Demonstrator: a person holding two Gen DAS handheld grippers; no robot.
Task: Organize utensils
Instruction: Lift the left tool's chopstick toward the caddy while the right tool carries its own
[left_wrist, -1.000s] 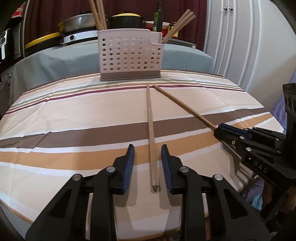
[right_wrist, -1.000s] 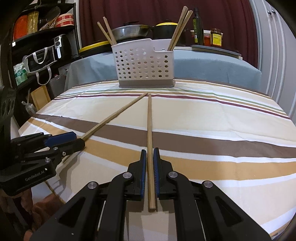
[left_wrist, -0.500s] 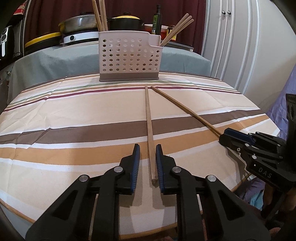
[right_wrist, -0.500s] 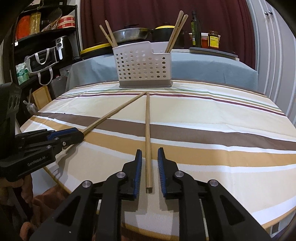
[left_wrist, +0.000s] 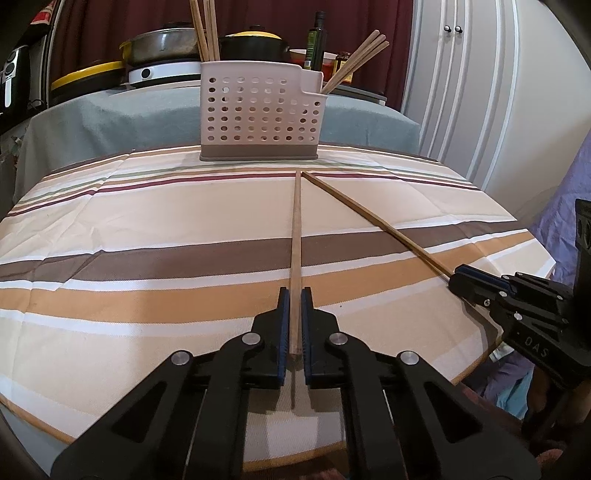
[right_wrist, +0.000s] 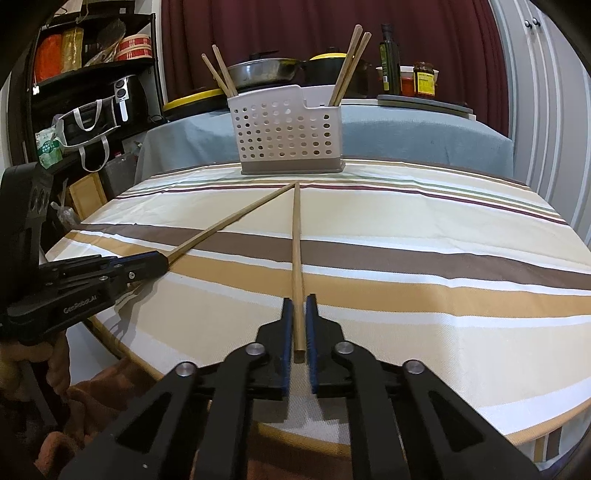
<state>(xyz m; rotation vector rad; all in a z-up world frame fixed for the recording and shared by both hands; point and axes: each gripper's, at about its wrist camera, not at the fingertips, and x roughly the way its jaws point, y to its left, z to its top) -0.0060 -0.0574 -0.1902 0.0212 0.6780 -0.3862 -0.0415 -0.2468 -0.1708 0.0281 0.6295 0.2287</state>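
Note:
Two long wooden chopsticks lie on the striped tablecloth (left_wrist: 147, 229), their far tips nearly meeting in front of a white perforated utensil holder (left_wrist: 258, 118) (right_wrist: 284, 136). My left gripper (left_wrist: 294, 291) (right_wrist: 162, 260) is shut on the near end of the left chopstick (left_wrist: 296, 229) (right_wrist: 229, 221). My right gripper (right_wrist: 299, 301) (left_wrist: 456, 275) is shut on the near end of the right chopstick (right_wrist: 295, 236) (left_wrist: 373, 218). More chopsticks (left_wrist: 354, 62) (right_wrist: 349, 62) stand in the holder's right pocket, and others (left_wrist: 203, 33) (right_wrist: 221, 75) at its left.
Behind the table stands a counter under a grey cloth (left_wrist: 110, 110) with pans (right_wrist: 266, 70), a black pot (left_wrist: 255, 46) and bottles (right_wrist: 389, 59). Dark shelves (right_wrist: 92, 92) with bags fill the left. White cupboard doors (left_wrist: 461, 92) are on the right. The table's round edge (left_wrist: 332, 446) is close below the grippers.
My left gripper closed from wide open onto its chopstick. My right gripper opened briefly, slid back toward the stick's near end, and closed on it again.

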